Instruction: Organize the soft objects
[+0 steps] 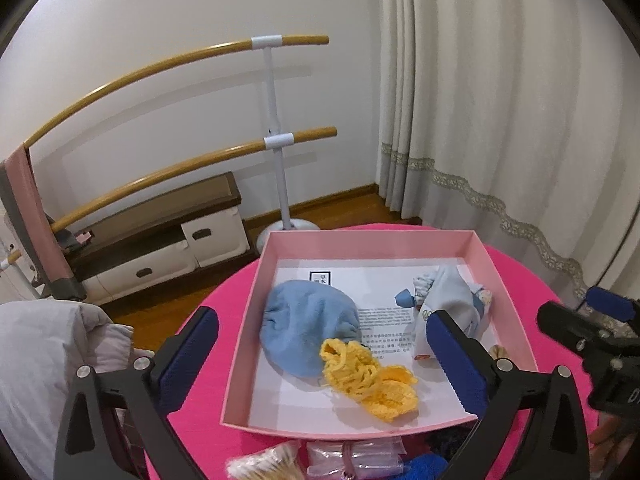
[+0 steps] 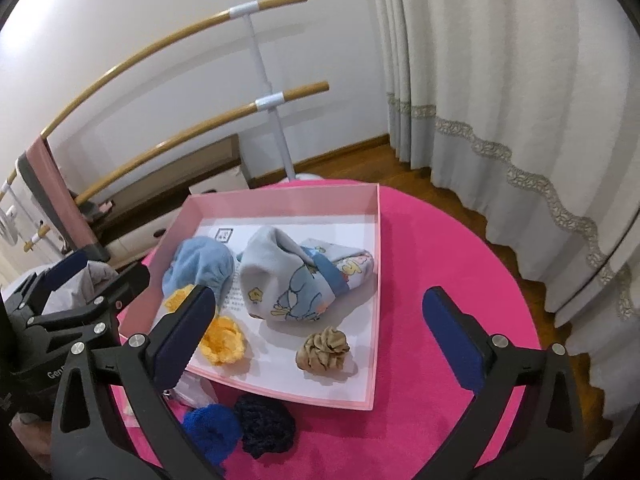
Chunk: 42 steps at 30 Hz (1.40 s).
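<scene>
Both grippers — left gripper (image 1: 320,344), right gripper (image 2: 320,328) — gape wide, empty; reaching for the blue scrunchie (image 2: 212,432) could nudge the pink box (image 2: 280,196).

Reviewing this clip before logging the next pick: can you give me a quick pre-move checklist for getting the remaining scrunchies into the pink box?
1. left gripper empty, jaws wide: ok.
2. right gripper empty, jaws wide: ok.
3. Free floor space in pink box for more items: ok, bare paper near the tan scrunchie.
4. Blue scrunchie and dark navy scrunchie are on the pink table outside the box: not ok, still to be moved.
5. Scrunchies separable for a single grasp: cannot tell, they lie against each other.
6. Yellow scrunchie fully inside box: ok.
</scene>
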Each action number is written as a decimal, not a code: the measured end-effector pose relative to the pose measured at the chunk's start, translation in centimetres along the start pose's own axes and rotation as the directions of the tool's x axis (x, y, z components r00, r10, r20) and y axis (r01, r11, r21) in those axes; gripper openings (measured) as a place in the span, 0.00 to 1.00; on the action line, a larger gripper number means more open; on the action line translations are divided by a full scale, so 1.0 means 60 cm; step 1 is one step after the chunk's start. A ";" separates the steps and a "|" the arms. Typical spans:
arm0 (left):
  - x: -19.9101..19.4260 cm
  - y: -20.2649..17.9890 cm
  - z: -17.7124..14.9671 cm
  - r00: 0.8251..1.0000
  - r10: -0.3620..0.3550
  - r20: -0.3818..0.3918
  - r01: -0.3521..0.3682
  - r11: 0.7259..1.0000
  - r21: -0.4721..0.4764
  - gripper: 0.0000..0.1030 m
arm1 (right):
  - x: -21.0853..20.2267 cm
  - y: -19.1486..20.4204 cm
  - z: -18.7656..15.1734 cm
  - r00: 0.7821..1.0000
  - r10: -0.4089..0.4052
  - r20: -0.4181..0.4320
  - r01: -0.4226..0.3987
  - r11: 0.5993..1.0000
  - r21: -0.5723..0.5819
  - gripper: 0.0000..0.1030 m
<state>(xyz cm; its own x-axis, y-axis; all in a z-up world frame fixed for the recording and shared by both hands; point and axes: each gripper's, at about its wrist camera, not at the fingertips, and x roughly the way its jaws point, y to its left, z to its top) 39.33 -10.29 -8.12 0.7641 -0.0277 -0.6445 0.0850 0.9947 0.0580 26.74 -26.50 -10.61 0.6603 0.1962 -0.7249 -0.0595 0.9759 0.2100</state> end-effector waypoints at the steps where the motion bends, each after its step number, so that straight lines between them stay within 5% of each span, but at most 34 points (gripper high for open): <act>1: -0.006 0.000 -0.003 1.000 0.000 0.005 0.000 1.000 0.001 1.00 | -0.010 0.001 0.000 1.000 0.001 0.013 -0.001 1.000 0.004 1.00; 22: -0.290 0.055 -0.167 0.985 0.020 0.170 -0.018 1.000 -0.015 1.00 | -0.239 0.053 -0.090 0.967 -0.098 0.234 0.105 0.994 -0.017 1.00; 42: -0.438 0.043 -0.280 0.978 0.015 0.206 -0.012 1.000 -0.016 1.00 | -0.347 0.070 -0.187 0.938 -0.114 0.328 0.122 0.993 -0.003 1.00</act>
<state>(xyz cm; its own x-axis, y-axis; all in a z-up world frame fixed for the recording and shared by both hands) 8.71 -5.32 -3.83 0.8805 -0.0326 -0.4729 0.0656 0.9964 0.0534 4.33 -25.40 -2.00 0.8718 0.0414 -0.4881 0.0190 0.9928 0.1183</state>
